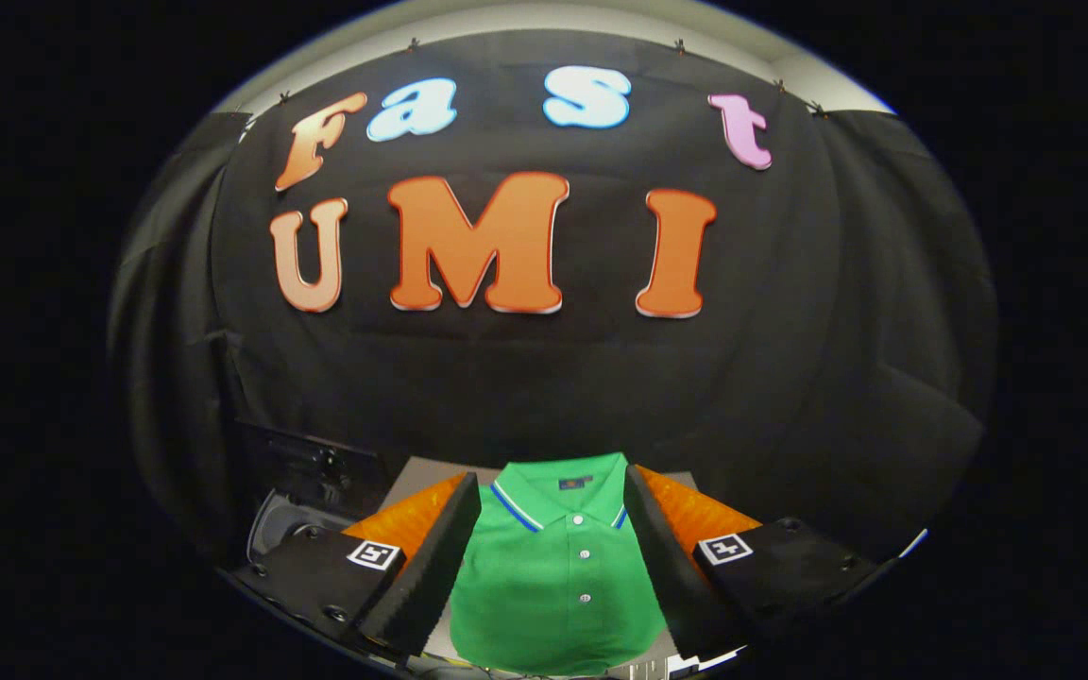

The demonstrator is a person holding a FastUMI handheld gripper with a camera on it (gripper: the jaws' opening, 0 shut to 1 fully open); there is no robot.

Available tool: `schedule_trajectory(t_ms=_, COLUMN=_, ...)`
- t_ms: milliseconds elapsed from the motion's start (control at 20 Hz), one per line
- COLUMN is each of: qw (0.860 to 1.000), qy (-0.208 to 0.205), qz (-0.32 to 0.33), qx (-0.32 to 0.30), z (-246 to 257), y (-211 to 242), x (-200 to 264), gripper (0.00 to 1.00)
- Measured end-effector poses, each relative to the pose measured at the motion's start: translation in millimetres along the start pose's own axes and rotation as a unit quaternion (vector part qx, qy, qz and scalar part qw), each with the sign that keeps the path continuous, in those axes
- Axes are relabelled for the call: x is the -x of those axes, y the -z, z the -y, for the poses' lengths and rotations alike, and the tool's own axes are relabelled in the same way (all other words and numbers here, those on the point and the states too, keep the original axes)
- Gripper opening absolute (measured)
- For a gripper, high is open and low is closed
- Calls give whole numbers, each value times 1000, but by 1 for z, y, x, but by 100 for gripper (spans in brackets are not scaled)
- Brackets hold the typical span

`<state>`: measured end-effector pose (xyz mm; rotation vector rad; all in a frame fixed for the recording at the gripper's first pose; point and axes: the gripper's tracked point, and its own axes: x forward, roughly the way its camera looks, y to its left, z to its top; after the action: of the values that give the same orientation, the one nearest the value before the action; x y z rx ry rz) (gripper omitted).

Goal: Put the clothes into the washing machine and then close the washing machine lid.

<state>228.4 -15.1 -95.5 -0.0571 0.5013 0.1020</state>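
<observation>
Dark washing machine (303,491), partly hidden behind the left finger, interior hard to make out. Gripper (552,557) spread wide, holding nothing; folded green polo shirt (558,576) lies between the fingers on an orange surface (695,515), its lower edge cut off.

Place: staged recording booth, not a real home.
Clues: you've got black cloth wall (790,378) as backdrop, clipped up along top.
</observation>
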Motion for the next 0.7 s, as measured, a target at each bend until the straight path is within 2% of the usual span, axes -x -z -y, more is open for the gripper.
schedule_trajectory(t_ms=150, qw=997, qy=-6, qz=-74, qx=-5, z=3, y=30, x=-30, gripper=99)
schedule_trajectory(t_ms=300, qw=988, qy=-17, qz=-153, qx=3, z=3, y=65, x=-49, gripper=99)
schedule_trajectory(t_ms=400, qw=974, qy=-31, qz=-223, qx=-3, z=5, y=94, x=-60, gripper=99)
schedule_trajectory(t_ms=550, qw=951, qy=-23, qz=-307, qx=-36, z=16, y=118, x=-68, gripper=99)
schedule_trajectory(t_ms=700, qw=933, qy=-48, qz=-353, qx=-55, z=10, y=131, x=-75, gripper=98)
